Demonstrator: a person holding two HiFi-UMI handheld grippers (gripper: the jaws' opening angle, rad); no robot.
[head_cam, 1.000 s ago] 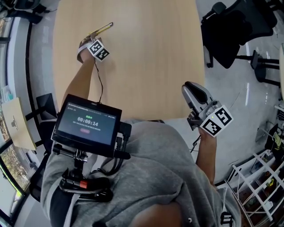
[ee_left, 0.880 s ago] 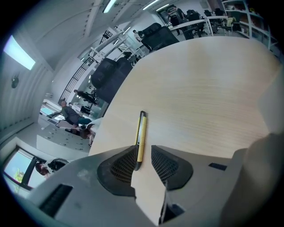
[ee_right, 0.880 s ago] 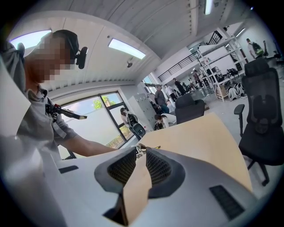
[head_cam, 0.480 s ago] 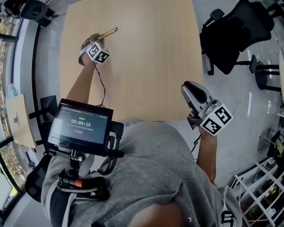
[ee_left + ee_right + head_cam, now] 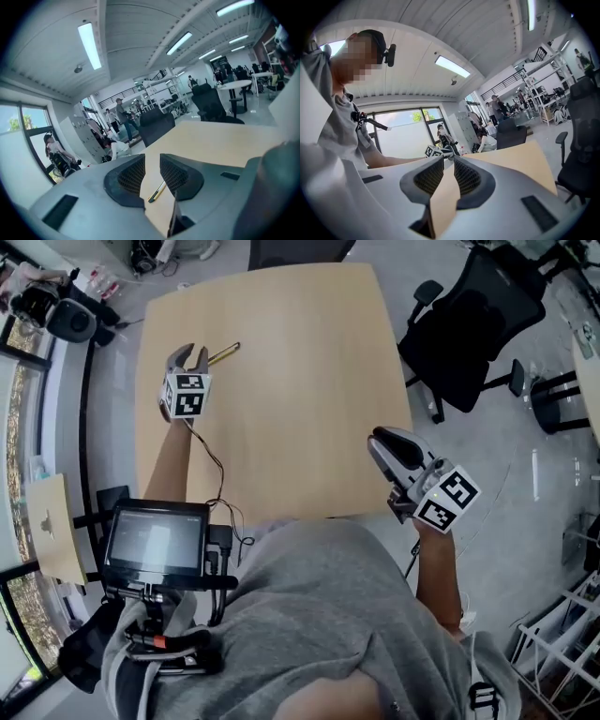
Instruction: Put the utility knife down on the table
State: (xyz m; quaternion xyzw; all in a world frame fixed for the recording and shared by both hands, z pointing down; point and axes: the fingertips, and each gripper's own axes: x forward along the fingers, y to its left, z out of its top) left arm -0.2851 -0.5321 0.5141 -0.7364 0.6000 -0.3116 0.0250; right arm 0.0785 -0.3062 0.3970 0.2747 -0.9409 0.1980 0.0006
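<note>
The yellow utility knife lies flat on the wooden table near its far left part. My left gripper sits just left of it, a little apart, open and holding nothing. In the left gripper view the knife shows on the table through the gap of the left gripper. My right gripper hovers at the table's near right edge. In the right gripper view the right gripper has a narrow gap with only bare table showing through it.
A black office chair stands right of the table and another chair at its far end. A screen hangs on the person's chest. A white shelf is at the lower right. People move in the background.
The left gripper has let go of the knife and drawn back a little toward me; the knife now rests on the table. The right gripper stays at the table's near edge.
</note>
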